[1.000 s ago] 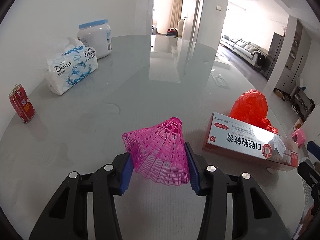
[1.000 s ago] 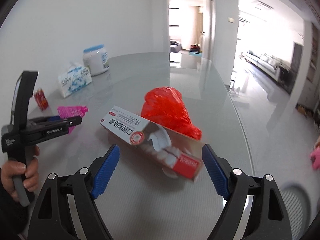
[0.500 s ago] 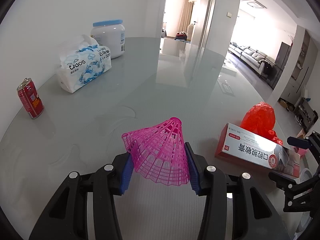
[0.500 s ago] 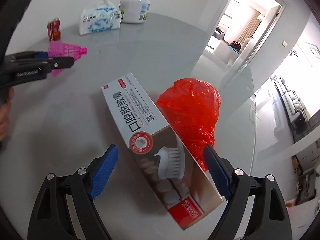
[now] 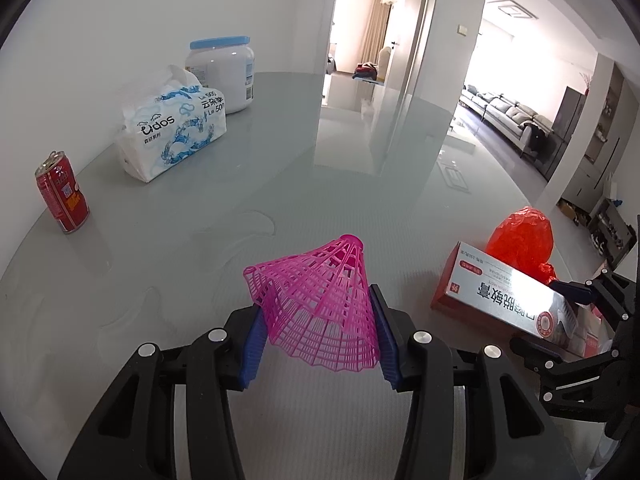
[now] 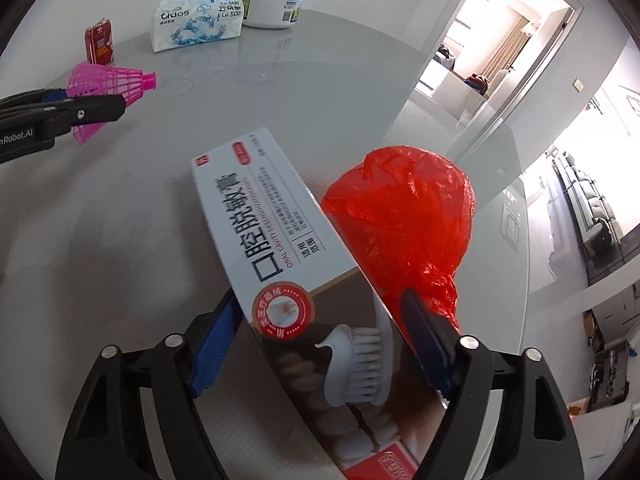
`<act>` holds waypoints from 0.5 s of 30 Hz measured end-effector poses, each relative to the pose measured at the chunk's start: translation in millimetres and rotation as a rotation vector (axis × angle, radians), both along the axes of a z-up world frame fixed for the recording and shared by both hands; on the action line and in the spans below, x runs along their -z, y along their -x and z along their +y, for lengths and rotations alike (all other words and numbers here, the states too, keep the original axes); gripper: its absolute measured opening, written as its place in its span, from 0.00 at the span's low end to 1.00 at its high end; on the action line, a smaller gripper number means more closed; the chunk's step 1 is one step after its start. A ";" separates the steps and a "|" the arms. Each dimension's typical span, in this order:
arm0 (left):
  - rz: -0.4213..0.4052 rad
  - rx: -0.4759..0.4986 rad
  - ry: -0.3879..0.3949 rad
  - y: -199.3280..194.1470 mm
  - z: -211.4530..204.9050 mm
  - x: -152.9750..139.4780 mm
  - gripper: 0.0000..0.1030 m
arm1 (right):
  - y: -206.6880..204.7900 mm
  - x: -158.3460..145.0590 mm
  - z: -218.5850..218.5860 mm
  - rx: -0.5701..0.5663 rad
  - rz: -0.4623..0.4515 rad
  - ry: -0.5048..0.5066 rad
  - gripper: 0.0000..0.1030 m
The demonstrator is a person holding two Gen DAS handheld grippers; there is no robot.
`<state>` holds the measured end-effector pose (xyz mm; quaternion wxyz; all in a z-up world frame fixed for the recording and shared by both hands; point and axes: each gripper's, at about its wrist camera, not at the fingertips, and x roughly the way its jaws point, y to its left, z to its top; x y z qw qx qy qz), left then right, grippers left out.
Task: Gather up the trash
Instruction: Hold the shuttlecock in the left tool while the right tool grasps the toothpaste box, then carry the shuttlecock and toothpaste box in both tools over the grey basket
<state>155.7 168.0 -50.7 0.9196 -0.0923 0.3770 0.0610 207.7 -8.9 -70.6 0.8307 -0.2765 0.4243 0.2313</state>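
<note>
Right hand-held gripper (image 6: 316,332) closing around toothpaste box (image 6: 280,264), left hand-held gripper (image 5: 316,338) gripping pink shuttlecock (image 5: 320,300), bare table (image 5: 280,184) beyond

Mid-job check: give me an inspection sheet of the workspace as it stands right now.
Surface: glossy grey table, faint smears near its middle.
Job's things: pink shuttlecock held off the table; toothpaste box lying flat; red plastic bag against the box's far side.
Clutter: red can, tissue pack and white jar along the wall edge.
Grippers: left gripper shut on the shuttlecock's skirt; right gripper straddles the box, jaws closing, pads seemingly not yet pressing.
Cables: nothing seen.
Surroundings: white wall, open doorway, living room with a sofa beyond.
</note>
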 end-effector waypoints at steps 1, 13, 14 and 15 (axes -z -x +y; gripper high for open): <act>0.000 -0.001 0.001 0.0 0.4 0.2 0.45 | 1.7 0.0 1.2 0.002 0.001 -0.004 0.64; -0.009 -0.008 0.008 2.8 1.8 -1.5 0.45 | 31.4 -22.1 -12.2 0.088 0.005 -0.216 0.54; -0.012 -0.007 0.009 2.9 2.3 -1.8 0.45 | 34.4 -24.6 -14.4 0.102 0.005 -0.243 0.54; -0.014 -0.006 0.010 3.3 2.2 -1.7 0.45 | 36.6 -27.2 -17.6 0.115 0.004 -0.266 0.54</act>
